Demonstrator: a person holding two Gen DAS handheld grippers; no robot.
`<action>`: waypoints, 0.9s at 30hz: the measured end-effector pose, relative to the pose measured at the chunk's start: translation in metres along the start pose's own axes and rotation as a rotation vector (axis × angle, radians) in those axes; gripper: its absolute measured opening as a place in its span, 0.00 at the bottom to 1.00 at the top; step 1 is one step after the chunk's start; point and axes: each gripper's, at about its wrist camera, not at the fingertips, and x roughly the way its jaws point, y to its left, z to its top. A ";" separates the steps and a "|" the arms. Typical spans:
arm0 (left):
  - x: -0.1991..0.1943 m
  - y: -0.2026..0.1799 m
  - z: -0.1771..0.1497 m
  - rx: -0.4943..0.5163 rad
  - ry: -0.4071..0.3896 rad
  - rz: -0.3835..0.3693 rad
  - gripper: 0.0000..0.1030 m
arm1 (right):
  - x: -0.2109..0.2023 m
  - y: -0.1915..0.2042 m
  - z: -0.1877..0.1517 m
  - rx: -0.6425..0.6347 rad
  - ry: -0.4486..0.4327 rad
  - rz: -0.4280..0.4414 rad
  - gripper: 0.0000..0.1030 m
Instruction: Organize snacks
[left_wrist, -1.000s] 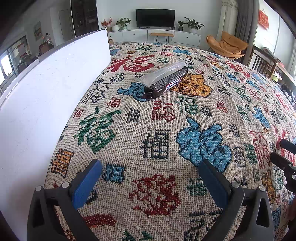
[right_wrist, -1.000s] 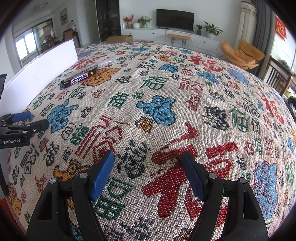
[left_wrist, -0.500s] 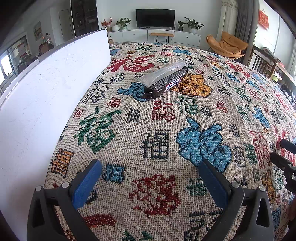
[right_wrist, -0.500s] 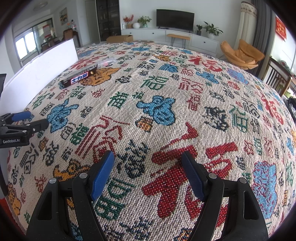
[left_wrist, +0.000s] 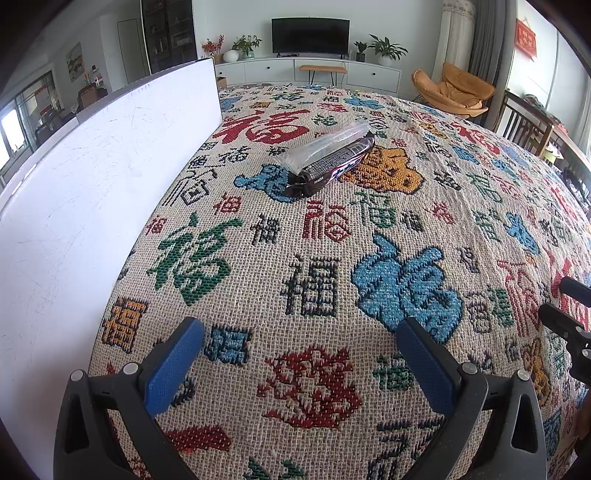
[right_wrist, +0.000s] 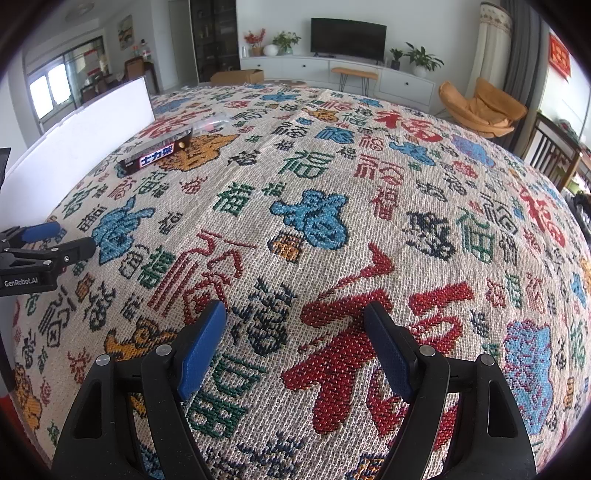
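The snack bar (left_wrist: 334, 162) lies well ahead of the left tool (left_wrist: 299, 365), long axis running away rightward, nearer it than the right tool (right_wrist: 295, 347); both tools gape, empty.

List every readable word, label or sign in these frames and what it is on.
"GenRobot.AI": on the left gripper.
"士力架": on the snack bar wrapper.
"福": woven repeatedly into the tablecloth.
Fine print on the wrapper's side: too small to read.
Red wall hanging: too blurred to read.

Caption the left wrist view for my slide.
Open left gripper over patterned tablecloth, facing a dark snack bar beside a clear packet.
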 end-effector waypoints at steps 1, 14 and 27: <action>0.000 0.000 0.000 0.000 0.000 0.000 1.00 | 0.000 0.000 0.000 0.000 0.000 0.000 0.78; 0.000 0.001 0.000 0.000 0.000 0.000 1.00 | 0.000 0.000 0.000 0.000 0.000 0.000 0.78; -0.006 0.001 -0.007 0.035 0.036 -0.028 1.00 | 0.000 0.000 0.000 0.001 0.000 0.000 0.78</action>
